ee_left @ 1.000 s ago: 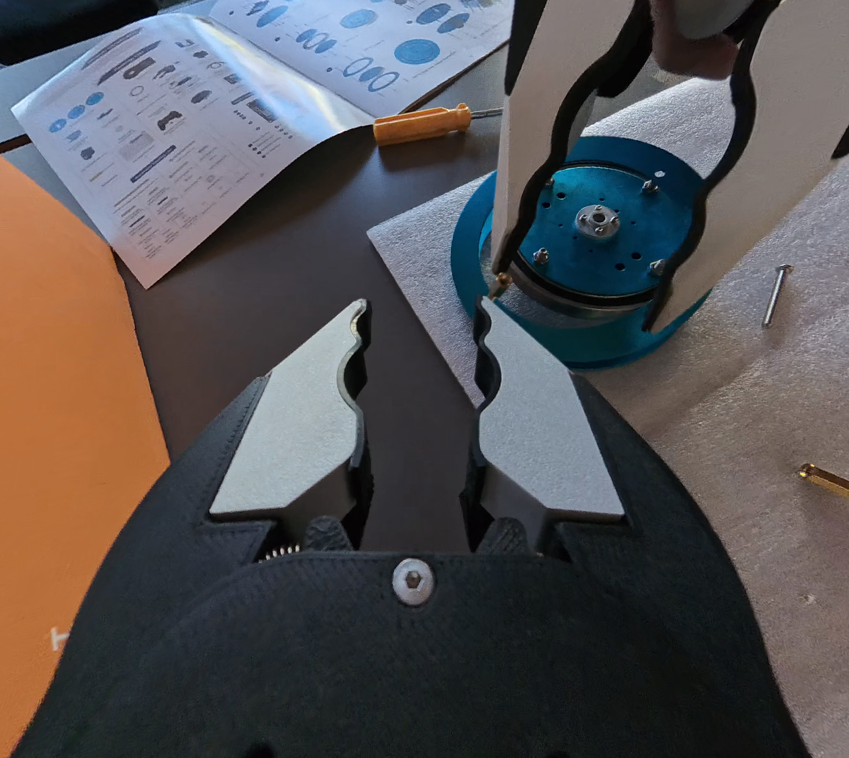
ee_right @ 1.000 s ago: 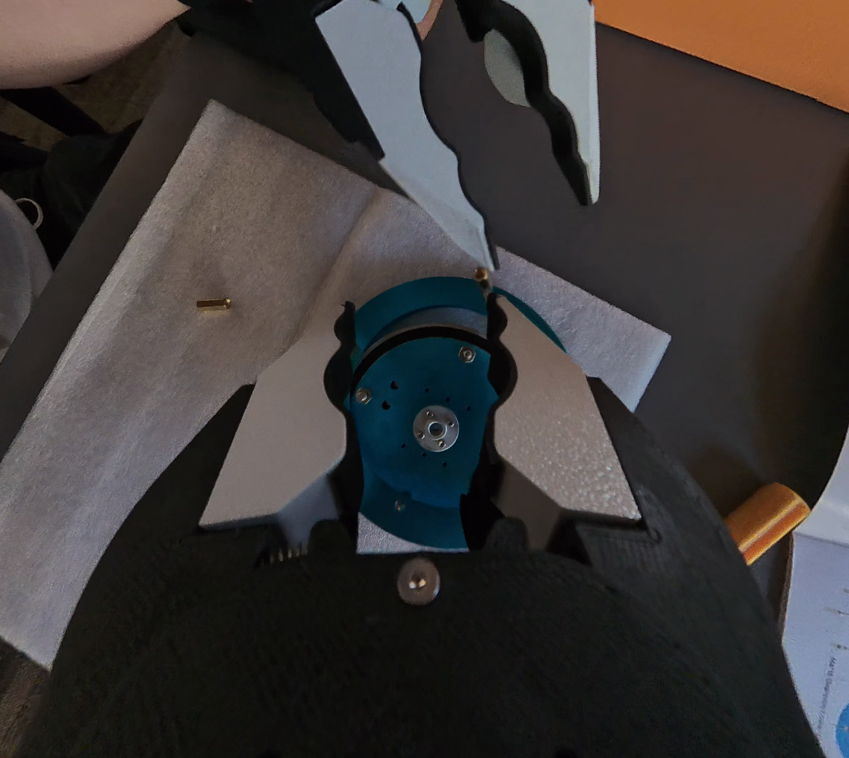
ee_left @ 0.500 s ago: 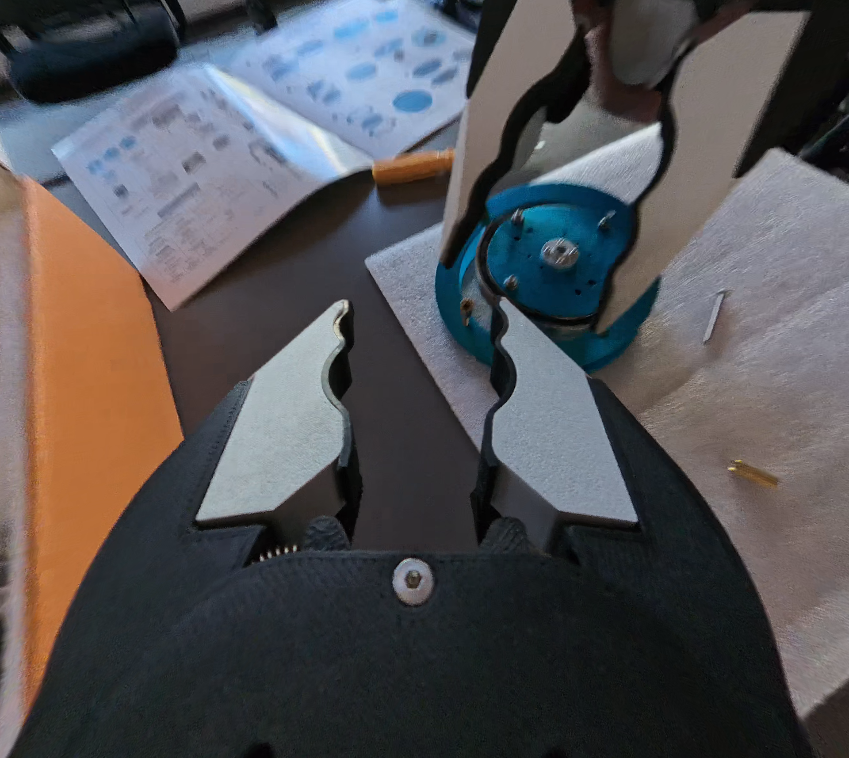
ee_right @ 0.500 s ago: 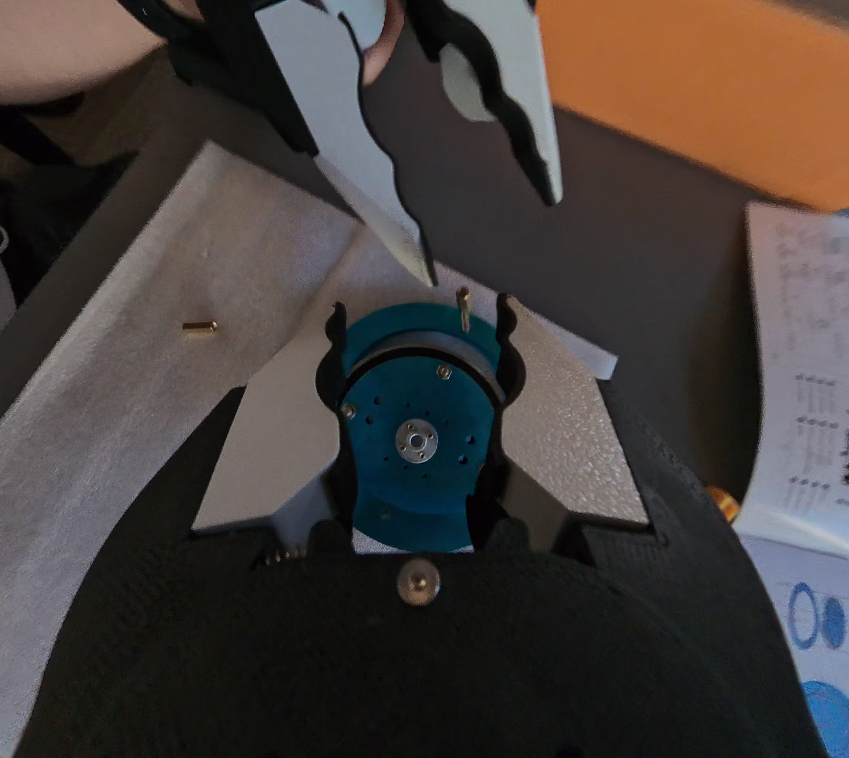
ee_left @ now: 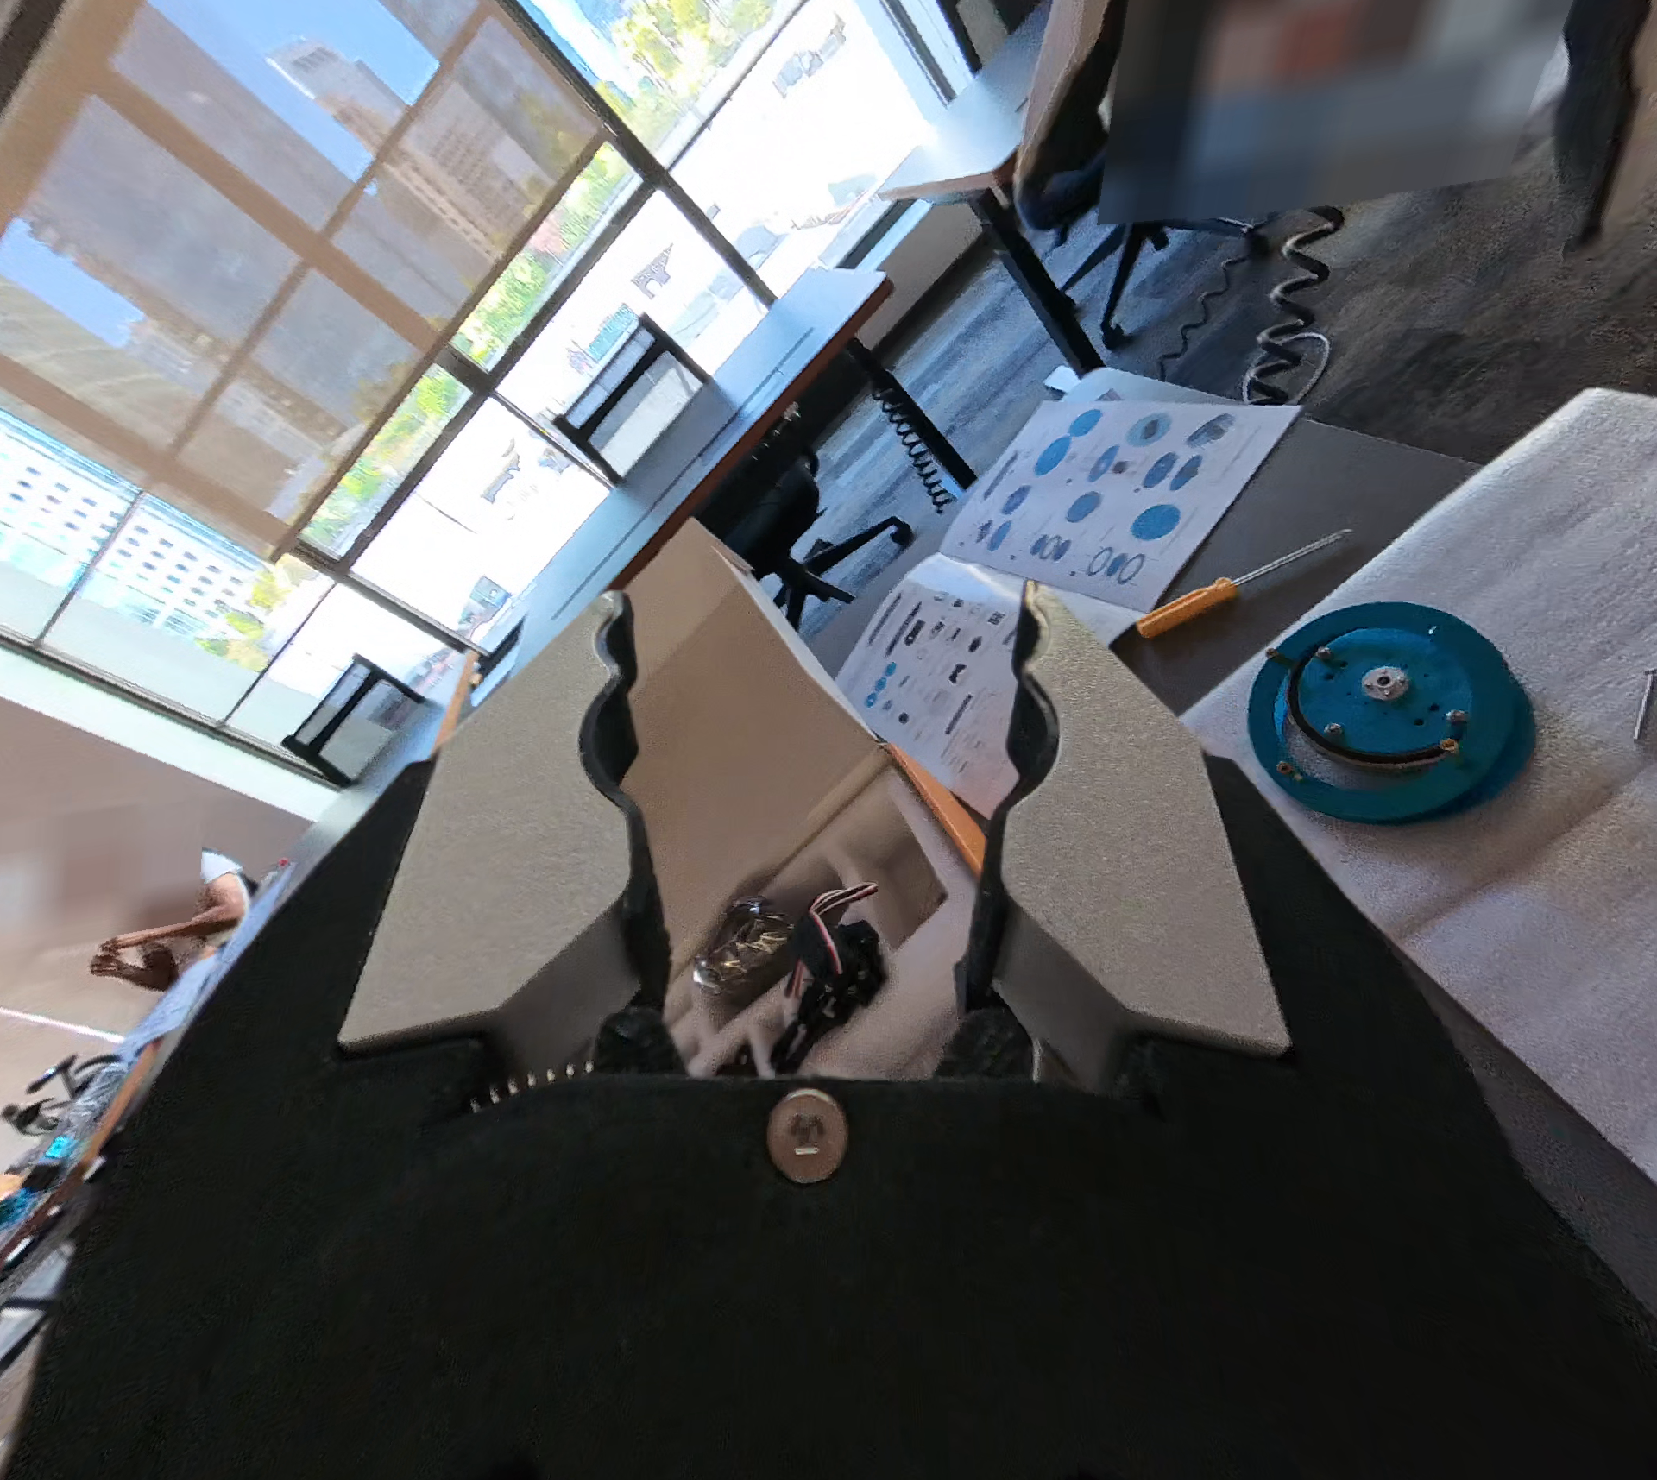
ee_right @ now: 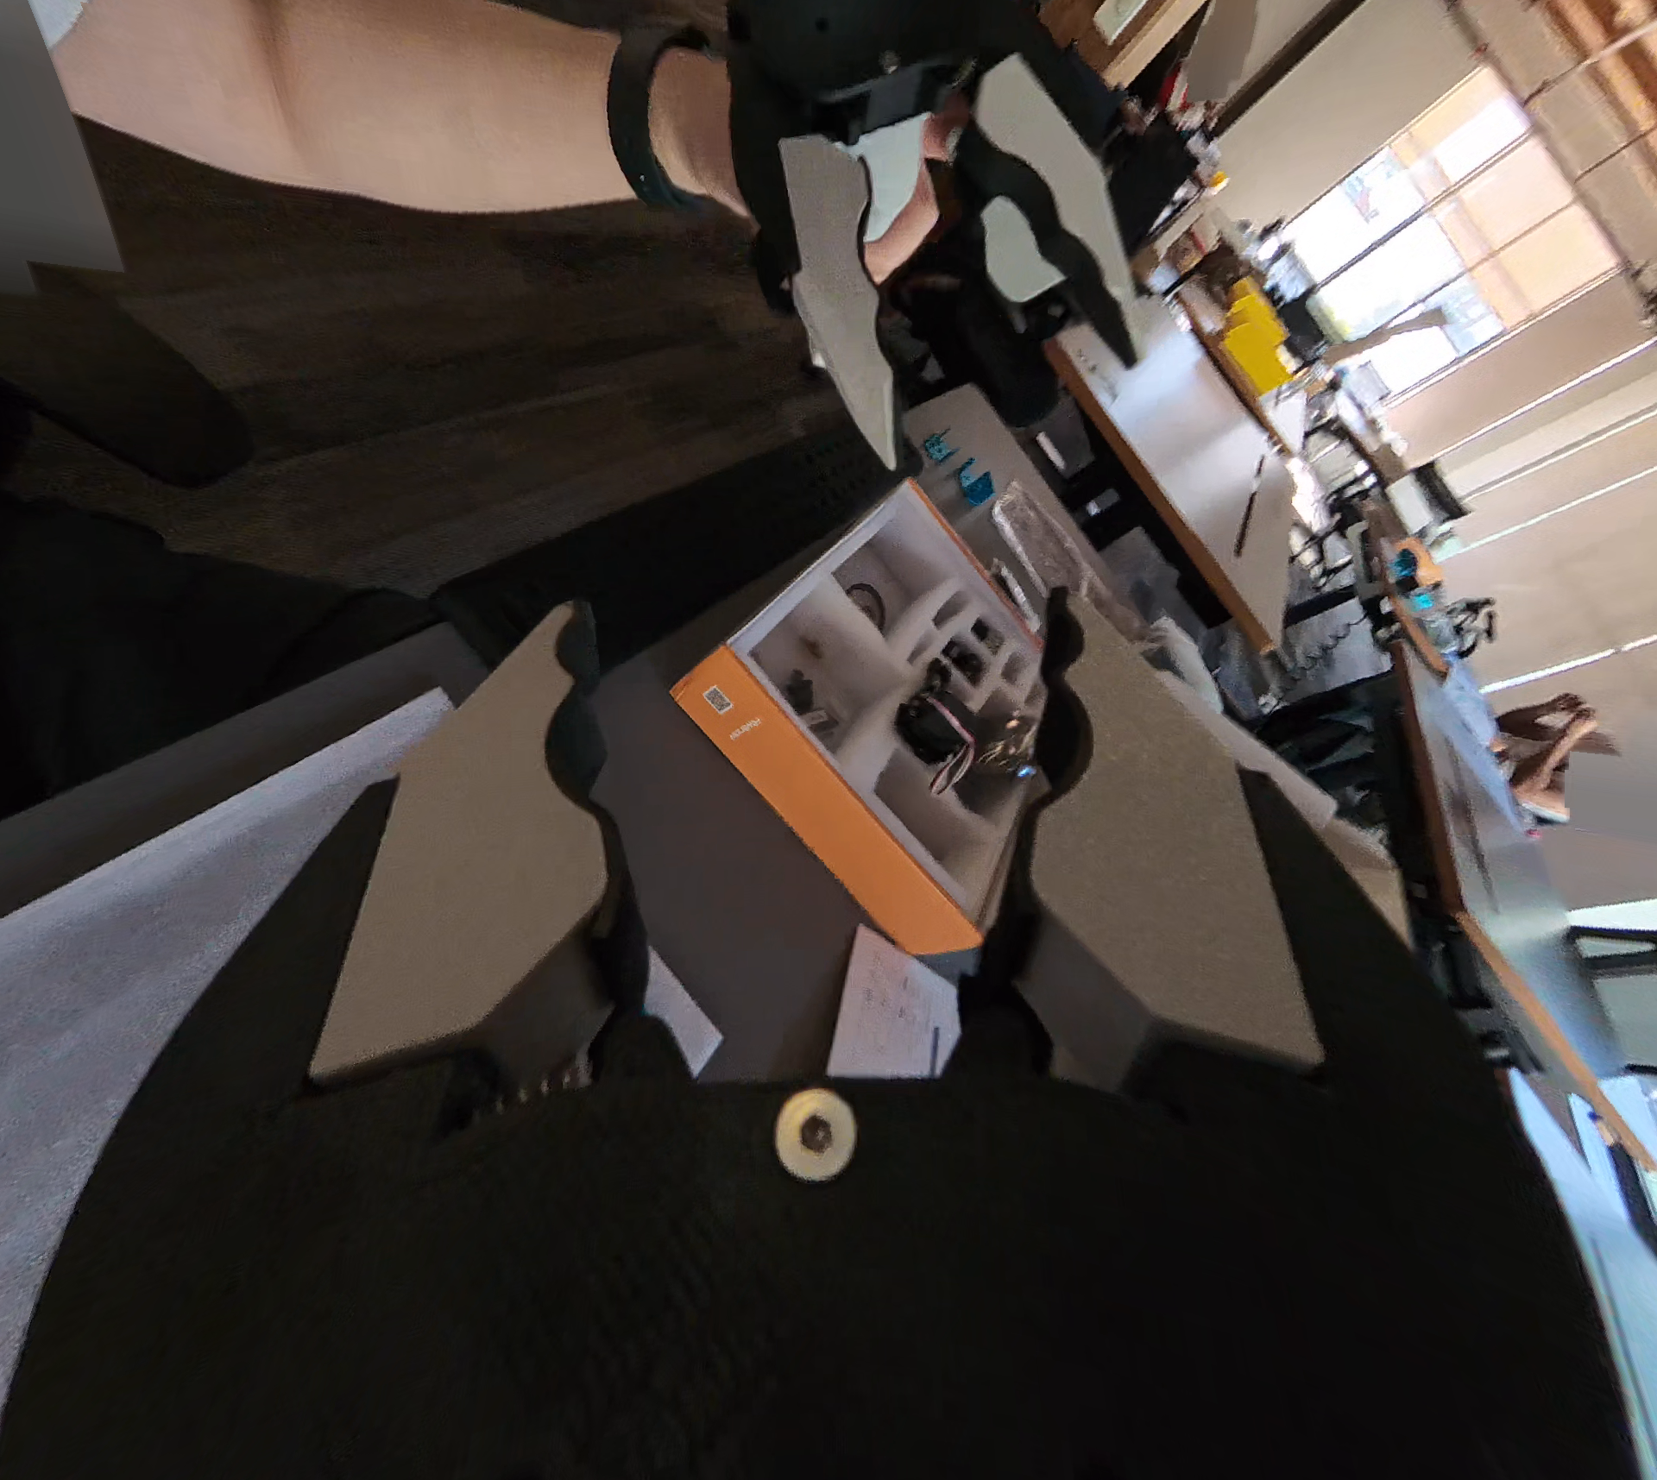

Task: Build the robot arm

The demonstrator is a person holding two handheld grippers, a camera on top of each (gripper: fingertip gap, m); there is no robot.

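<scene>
My left gripper (ee_left: 822,603) is open and empty, raised high and tilted toward the windows. A blue disc assembly (ee_left: 1385,720) with small screws on top lies on a white foam sheet (ee_left: 1479,899) to its right, apart from it. My right gripper (ee_right: 816,612) is open and empty, raised above the table and facing an open orange box (ee_right: 834,800) with white compartments. The left gripper also shows in the right wrist view (ee_right: 1000,401), held up in a person's hand. The disc is out of the right wrist view.
An orange-handled screwdriver (ee_left: 1184,612) and an open booklet (ee_left: 1076,504) lie on the dark table (ee_left: 1327,487) behind the disc. A loose screw (ee_left: 1645,706) lies on the foam. The box's contents (ee_left: 807,962) show between the left fingers. A person's arm (ee_right: 314,92) crosses the upper left.
Both grippers have lifted away from the blue disc and tilted up toward the room. The right gripper no longer straddles the disc. Both jaws stand wider.
</scene>
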